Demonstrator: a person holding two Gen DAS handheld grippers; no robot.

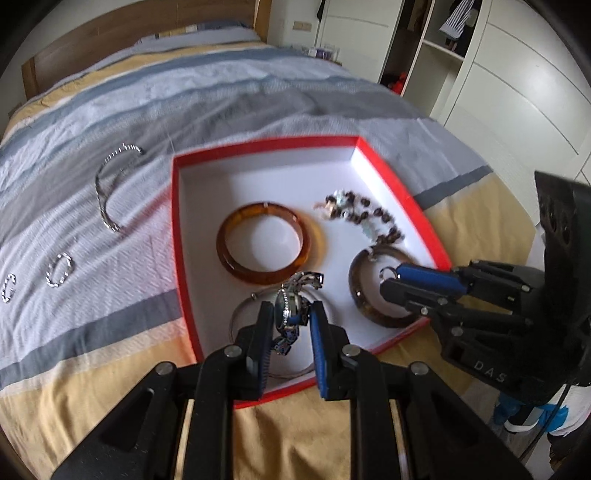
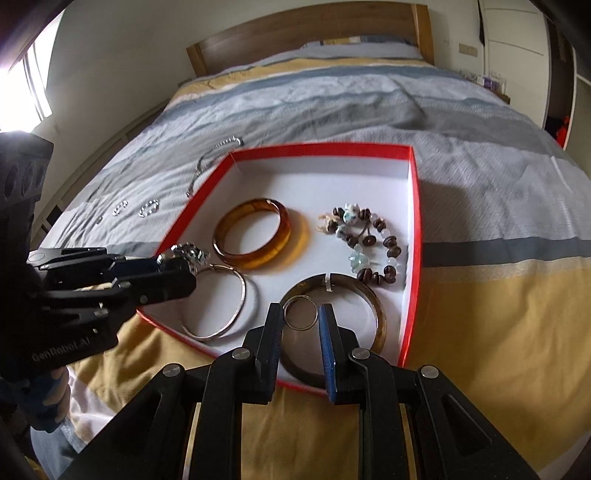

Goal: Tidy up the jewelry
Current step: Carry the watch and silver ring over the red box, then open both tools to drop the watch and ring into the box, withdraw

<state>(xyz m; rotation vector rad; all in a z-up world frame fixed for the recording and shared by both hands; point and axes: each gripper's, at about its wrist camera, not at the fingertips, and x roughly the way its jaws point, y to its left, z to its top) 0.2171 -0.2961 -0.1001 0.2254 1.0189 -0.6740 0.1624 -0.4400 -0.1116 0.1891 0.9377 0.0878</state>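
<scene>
A red box [image 1: 177, 221] [image 2: 415, 221] with a white floor lies on the bed. In it lie an amber bangle [image 1: 236, 266] [image 2: 273, 251], a bead bracelet [image 1: 369, 216] [image 2: 373, 243], a dark brown bangle [image 1: 358, 295] [image 2: 376, 306] and a thin silver bangle [image 2: 236, 306]. My left gripper [image 1: 291, 314] [image 2: 181, 266] is shut on a silver watch [image 1: 290, 308] above the box's near left corner. My right gripper [image 2: 301, 314] [image 1: 391, 277] is shut on a small silver ring [image 2: 301, 314] above the dark bangle.
On the striped bedspread left of the box lie a silver chain bracelet [image 1: 107, 188] [image 2: 210, 155] and two small sparkling rings [image 1: 59, 273] [image 2: 147, 207]. A wooden headboard [image 2: 306, 33] stands at the far end, white wardrobes [image 1: 517, 92] to the right.
</scene>
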